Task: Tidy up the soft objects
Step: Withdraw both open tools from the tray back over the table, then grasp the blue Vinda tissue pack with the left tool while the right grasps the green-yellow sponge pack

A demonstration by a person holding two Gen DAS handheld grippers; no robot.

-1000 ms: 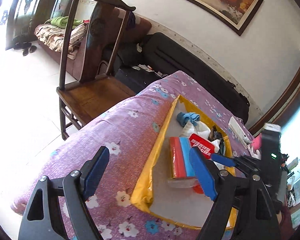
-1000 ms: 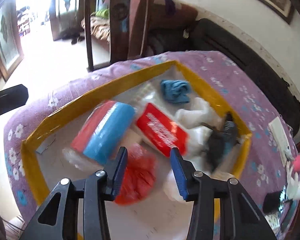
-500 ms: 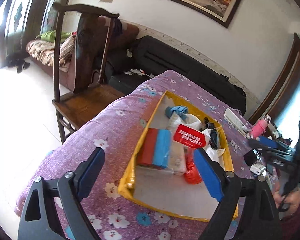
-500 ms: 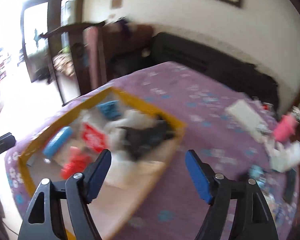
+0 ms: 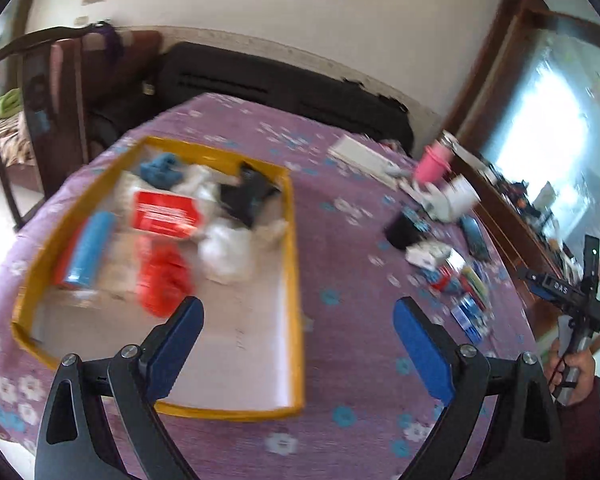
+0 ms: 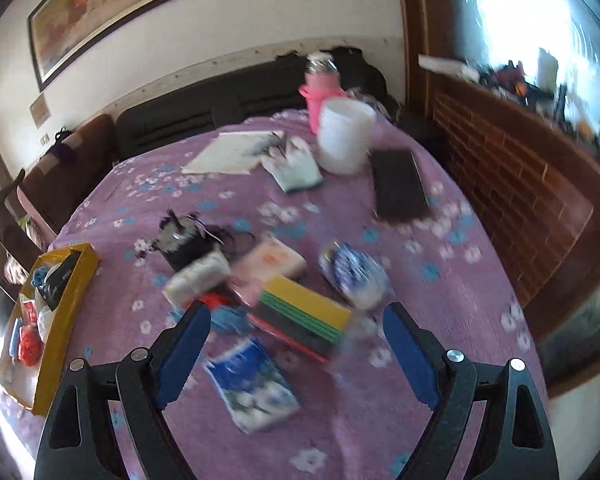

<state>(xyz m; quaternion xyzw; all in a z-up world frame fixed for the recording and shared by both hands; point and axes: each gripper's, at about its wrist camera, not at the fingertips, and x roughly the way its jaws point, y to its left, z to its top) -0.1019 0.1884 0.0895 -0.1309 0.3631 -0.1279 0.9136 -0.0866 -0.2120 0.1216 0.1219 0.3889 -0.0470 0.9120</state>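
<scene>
A yellow-rimmed box (image 5: 293, 240) on the purple flowered tablecloth holds soft items: a blue cloth (image 5: 160, 168), a red packet (image 5: 164, 212), a blue-and-red pack (image 5: 86, 248), a red bag (image 5: 162, 276), white bags and a black item. My left gripper (image 5: 298, 344) is open and empty above the box's near right corner. My right gripper (image 6: 296, 344) is open and empty above a pile of loose items: a stack of yellow-green sponges (image 6: 306, 316), a blue tissue pack (image 6: 252, 384), a white roll (image 6: 198, 280), a blue-white bag (image 6: 354, 276). The box (image 6: 74, 292) lies far left.
A pink bottle (image 6: 320, 96), a white tub (image 6: 346, 140), a glove (image 6: 296, 168), a black wallet (image 6: 398, 188) and a white paper (image 6: 232, 152) sit at the table's far side. A wooden chair (image 5: 40, 92) and a black sofa (image 5: 284, 92) stand behind. A brick-patterned cabinet (image 6: 512, 184) is right.
Both grippers have swung right, away from the box. The right one now looks over the loose pile on the cloth; its jaws opened wide since a second ago.
</scene>
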